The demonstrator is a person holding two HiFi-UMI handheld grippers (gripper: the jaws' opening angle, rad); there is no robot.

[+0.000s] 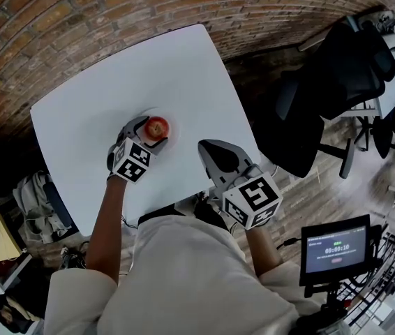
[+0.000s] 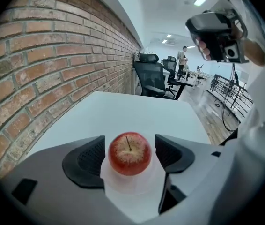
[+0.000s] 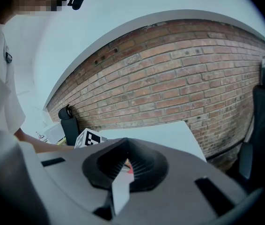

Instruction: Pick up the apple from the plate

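A red apple (image 1: 157, 127) (image 2: 129, 153) sits stem up on a small white plate (image 2: 133, 185) (image 1: 174, 135) on the white table (image 1: 148, 61). My left gripper (image 1: 148, 133) (image 2: 130, 144) reaches down over the plate, its two black pads on either side of the apple with a thin gap on each side, so it is open. My right gripper (image 1: 209, 146) (image 3: 125, 161) hovers over the table's near right edge, jaws together and empty. A sliver of red shows through its slit.
A brick wall (image 1: 79, 12) runs along the table's far side. Black office chairs (image 1: 337, 82) stand at the right, and a small screen on a stand (image 1: 336, 248) is at the lower right. Bags lie on the floor at the left (image 1: 37, 194).
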